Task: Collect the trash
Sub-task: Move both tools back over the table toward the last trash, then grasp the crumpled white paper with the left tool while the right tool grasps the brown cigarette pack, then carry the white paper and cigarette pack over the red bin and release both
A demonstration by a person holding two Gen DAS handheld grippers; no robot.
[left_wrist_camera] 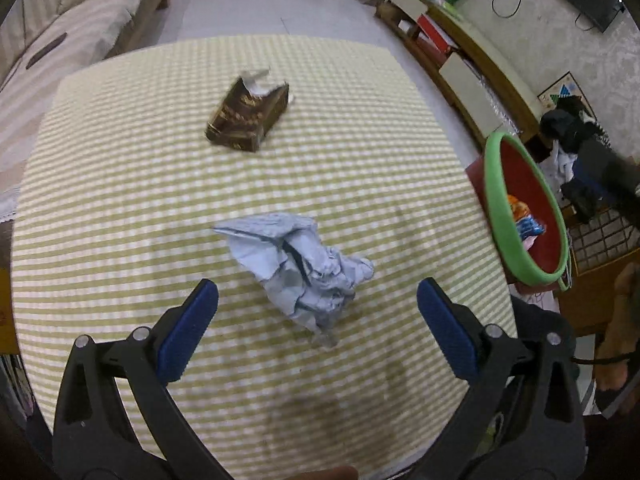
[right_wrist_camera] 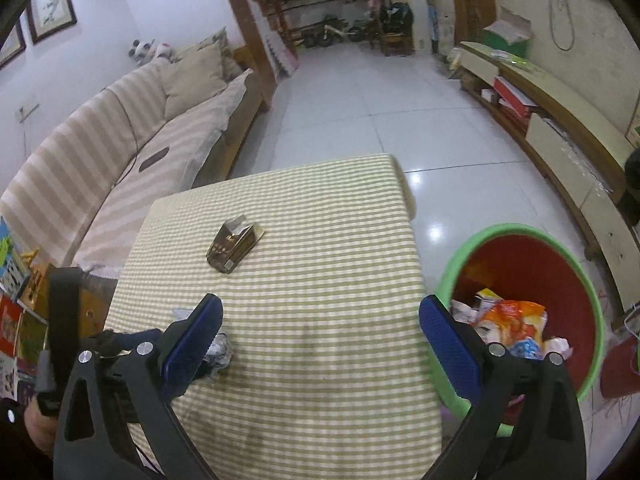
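Both grippers' jaws gape wide, empty; crumpled pale-blue paper [left_wrist_camera: 302, 270] lies between the left pair

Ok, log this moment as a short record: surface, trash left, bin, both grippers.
surface: table with green-and-white striped cloth
trash left on table: crumpled pale paper, near edge; torn brown carton, farther back
bin: red bin with green rim, on the floor beside the table's right edge, already holds wrappers
left gripper: open, jaws either side of the crumpled paper, not closed on it
right gripper: open, empty, over the table's near right part beside the bin
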